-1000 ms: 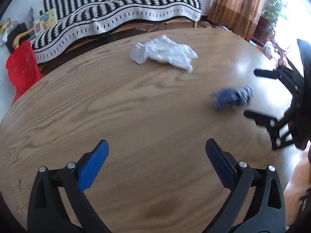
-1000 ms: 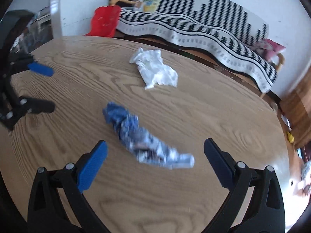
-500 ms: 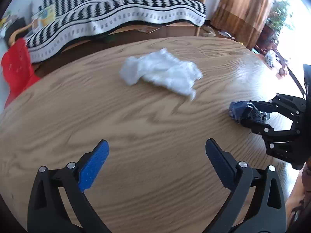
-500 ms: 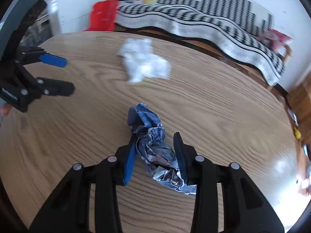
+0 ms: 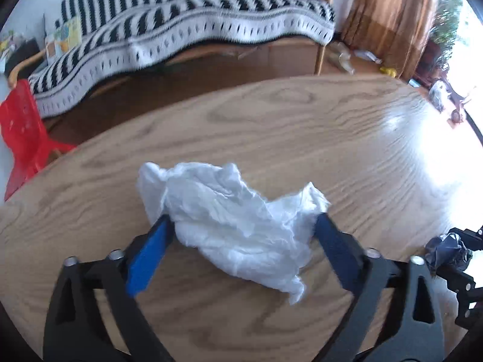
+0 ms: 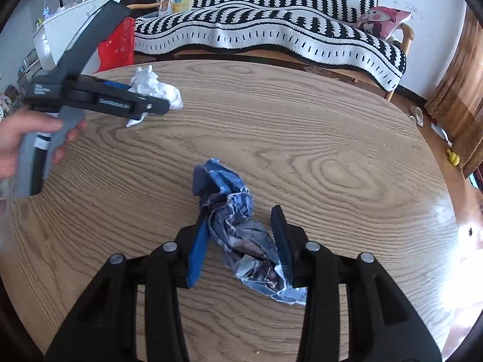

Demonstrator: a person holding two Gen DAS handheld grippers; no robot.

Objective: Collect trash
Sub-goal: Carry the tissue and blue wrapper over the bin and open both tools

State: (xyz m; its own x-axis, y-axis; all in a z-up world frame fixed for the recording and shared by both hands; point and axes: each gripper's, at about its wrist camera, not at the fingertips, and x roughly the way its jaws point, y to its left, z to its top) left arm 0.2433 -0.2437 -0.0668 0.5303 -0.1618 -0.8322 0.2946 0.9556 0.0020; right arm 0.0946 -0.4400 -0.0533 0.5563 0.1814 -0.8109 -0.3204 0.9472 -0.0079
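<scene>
Crumpled white tissue [image 5: 238,220] between closing left tongs [image 5: 241,226], blue wrapper [image 6: 238,232] pinched by right tongs [image 6: 241,235], oak table [image 6: 332,138], striped sofa [image 6: 271,27]

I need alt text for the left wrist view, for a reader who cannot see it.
The left gripper closes around a crumpled white tissue on a round wooden table. At the right edge, the right gripper holds a crumpled blue wrapper. A striped sofa stands behind.
</scene>
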